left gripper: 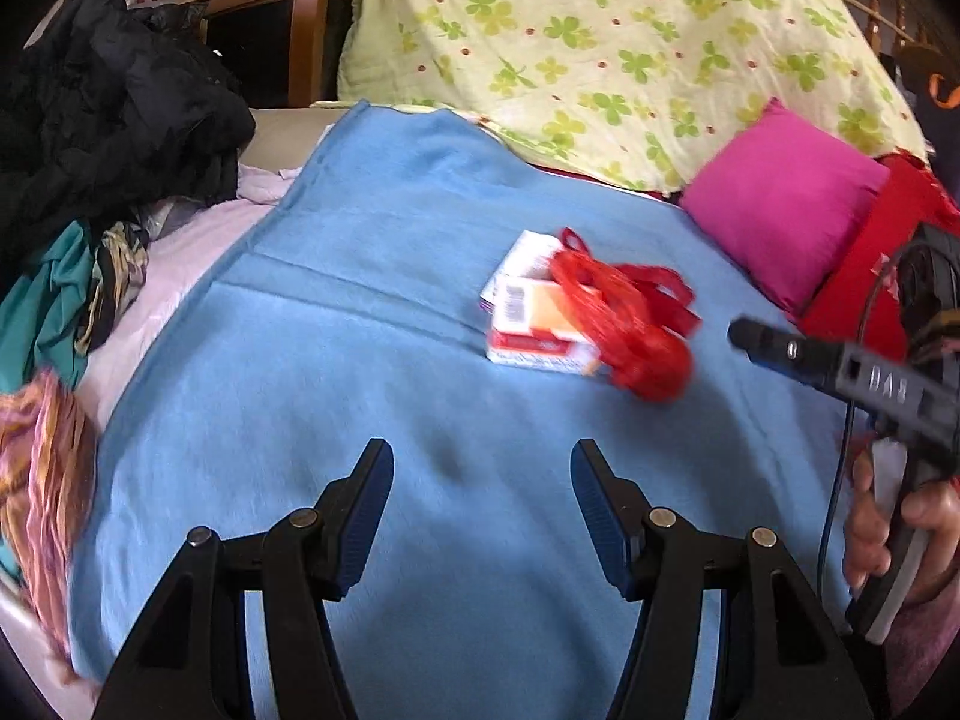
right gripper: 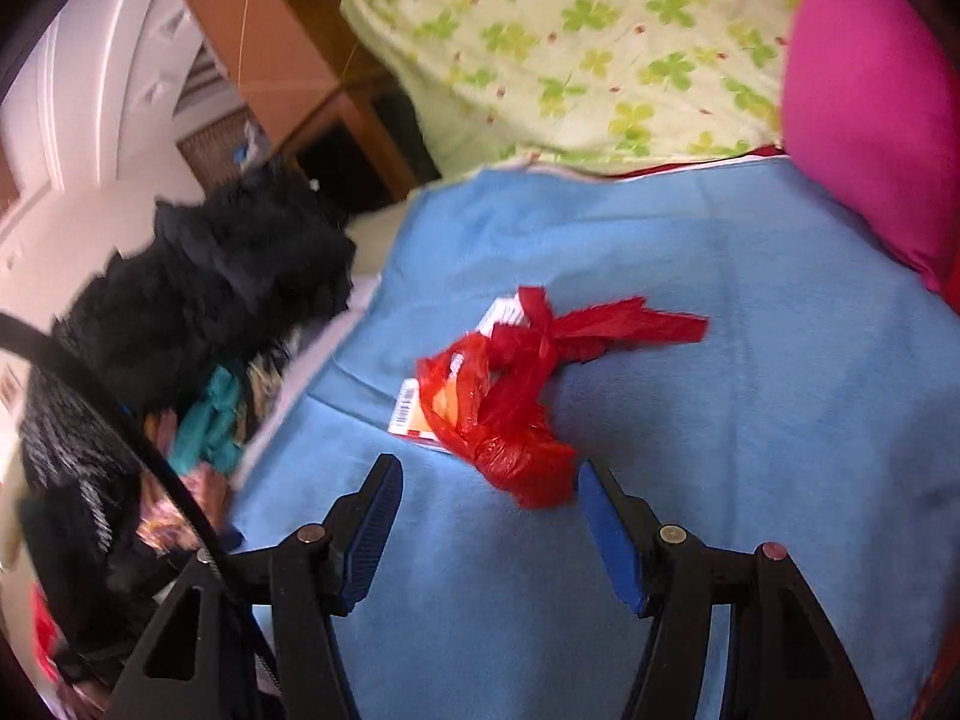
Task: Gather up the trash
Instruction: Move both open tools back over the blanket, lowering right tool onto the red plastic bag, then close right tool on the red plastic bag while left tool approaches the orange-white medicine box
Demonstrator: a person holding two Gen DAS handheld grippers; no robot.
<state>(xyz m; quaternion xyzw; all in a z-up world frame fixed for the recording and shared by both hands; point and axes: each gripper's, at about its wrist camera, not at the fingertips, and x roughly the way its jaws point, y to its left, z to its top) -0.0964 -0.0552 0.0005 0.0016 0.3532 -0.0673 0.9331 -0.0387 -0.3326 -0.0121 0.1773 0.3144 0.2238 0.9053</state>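
Trash: a crumpled red plastic bag (right gripper: pixel 510 408) lies on the blue blanket (right gripper: pixel 720 420), draped partly over a small white and red carton (left gripper: pixel 531 324) that rests flat beneath it.
My right gripper (right gripper: pixel 489 480): jaws spread wide, holding nothing; the bag's bunched lower end sits just ahead of the tips, slightly toward the right finger.
My left gripper (left gripper: pixel 483 474): also spread and empty, hovering over bare blanket with the bag well ahead and off to the right.
Nearer hand: the right, I judge, by a clear margin.
Bag's long axis: it runs diagonally away from my right gripper, from the bunched knot near me up to the loose handles at the far right.
Next move: likely push my right gripper forward and pinch the near knot across its narrow width.
Risk: the carton may shift or drag along with the bag.
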